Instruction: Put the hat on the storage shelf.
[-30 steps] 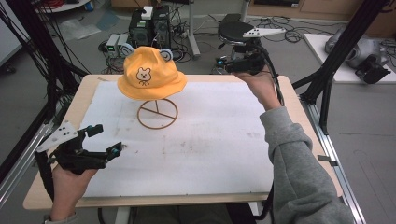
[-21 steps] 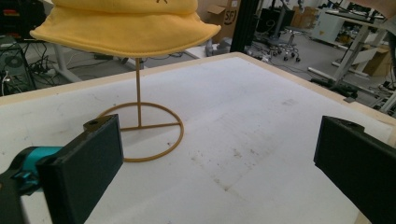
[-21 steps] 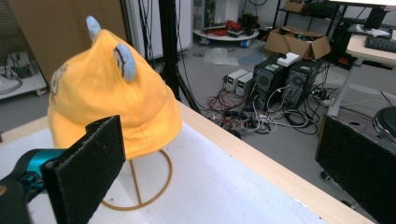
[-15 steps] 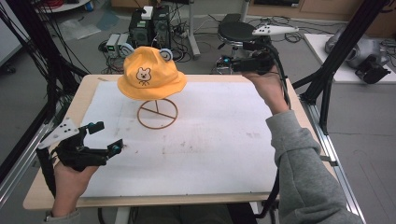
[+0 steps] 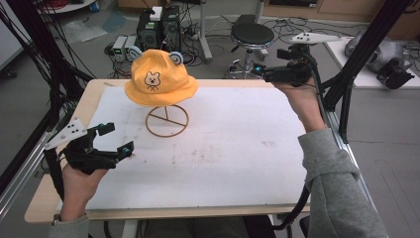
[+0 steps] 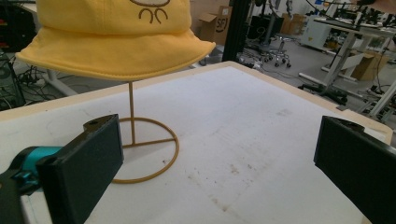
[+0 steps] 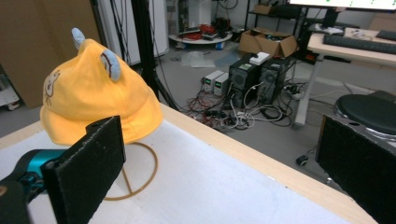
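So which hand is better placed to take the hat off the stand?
Probably the left. The left gripper is open, low over the table, aimed at the hat on its stand. The right gripper, also open, sits at the far edge, behind the hat.

Only legible txt: "SF" on cardboard box (image 6: 215, 29) in bkgd.

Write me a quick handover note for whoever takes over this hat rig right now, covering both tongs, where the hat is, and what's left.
Left tongs: open, holding nothing, over the near left of the white mat, aimed at the hat.
Right tongs: open, holding nothing, at the table's far right edge.
Yellow hat: sitting on the wire stand at the far left of the mat, untouched.
Done: nothing visibly handled.
Left: probably bring the tongs to the brim and lift the hat off the stand.
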The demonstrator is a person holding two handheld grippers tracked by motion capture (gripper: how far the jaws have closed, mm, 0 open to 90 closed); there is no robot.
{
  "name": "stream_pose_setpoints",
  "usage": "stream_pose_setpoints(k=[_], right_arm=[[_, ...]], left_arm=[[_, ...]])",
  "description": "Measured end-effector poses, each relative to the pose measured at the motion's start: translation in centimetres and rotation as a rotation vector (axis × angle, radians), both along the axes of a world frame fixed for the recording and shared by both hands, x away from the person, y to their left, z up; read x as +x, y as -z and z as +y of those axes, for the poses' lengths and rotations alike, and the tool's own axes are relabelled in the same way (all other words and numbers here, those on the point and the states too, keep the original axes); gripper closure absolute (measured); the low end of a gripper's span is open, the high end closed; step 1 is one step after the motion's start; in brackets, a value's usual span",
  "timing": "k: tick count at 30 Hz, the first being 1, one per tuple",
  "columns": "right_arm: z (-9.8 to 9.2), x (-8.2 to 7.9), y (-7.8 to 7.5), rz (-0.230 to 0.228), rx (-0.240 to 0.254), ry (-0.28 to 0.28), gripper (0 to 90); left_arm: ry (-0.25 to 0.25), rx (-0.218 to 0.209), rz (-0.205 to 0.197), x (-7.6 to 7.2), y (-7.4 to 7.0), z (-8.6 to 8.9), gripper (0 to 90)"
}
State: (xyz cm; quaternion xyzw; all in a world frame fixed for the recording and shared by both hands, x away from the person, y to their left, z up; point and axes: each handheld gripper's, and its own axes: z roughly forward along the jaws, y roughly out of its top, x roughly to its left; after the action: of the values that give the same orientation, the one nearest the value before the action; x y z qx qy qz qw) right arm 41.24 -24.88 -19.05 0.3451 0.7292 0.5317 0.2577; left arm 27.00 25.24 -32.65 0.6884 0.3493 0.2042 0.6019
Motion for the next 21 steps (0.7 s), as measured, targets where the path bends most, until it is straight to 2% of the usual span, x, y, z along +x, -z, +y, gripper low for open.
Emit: stream_pose_setpoints(k=[5,9,14,17,21], right_arm=[[-1.4,-1.0,1.2,-0.009,0.023,0.036,1.2],[-2.2,-1.7,2.3,-0.01,0.021,0.054,1.1],[-2.7,-2.8,3.9,-0.019,0.035,0.078,1.1],[-2.9,-3.3,4.8,-0.02,0.048,0.062,1.1],[-3.1,-4.2,6.0,-0.018,0.068,0.089,1.1]], left_arm=[[0.004,-0.002,0.003,0.6,0.0,-0.1,1.8],[0.003,-0.002,0.005,0.8,0.1,-0.1,1.8],[0.0,-0.002,0.006,0.8,0.1,-0.1,1.8],[-0.004,0.0,0.003,0.8,0.1,-0.1,1.8],[-0.008,0.002,0.002,0.8,0.1,0.0,1.8]])
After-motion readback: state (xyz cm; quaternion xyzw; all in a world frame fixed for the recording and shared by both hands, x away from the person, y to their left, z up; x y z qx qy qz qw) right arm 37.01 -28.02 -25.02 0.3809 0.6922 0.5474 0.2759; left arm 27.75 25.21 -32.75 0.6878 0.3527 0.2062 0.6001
